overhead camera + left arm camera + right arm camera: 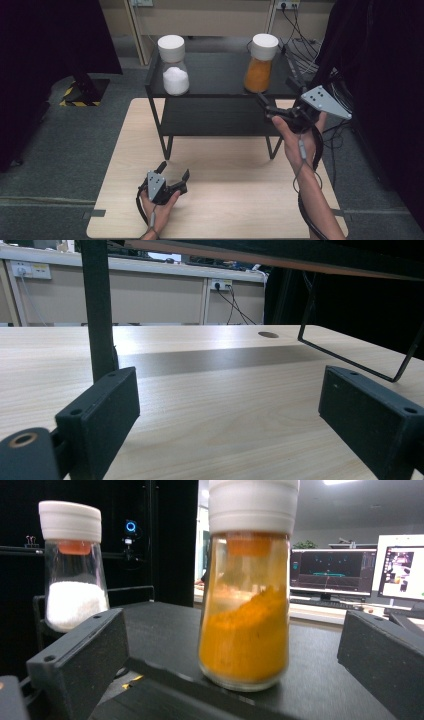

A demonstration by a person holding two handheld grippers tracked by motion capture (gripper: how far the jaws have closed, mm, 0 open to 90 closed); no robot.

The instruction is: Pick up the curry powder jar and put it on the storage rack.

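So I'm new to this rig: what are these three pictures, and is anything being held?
A person holds a pair of hand tongs in each hand. The high view looks down on a pale wooden table carrying a black metal shelf. On it stand a glass jar of white powder and a glass jar of orange powder, both white-capped. The other two pictures come from cameras on the tongs. The left tongs rest open low over the table; the right tongs are open, facing the orange jar. Nothing is held.
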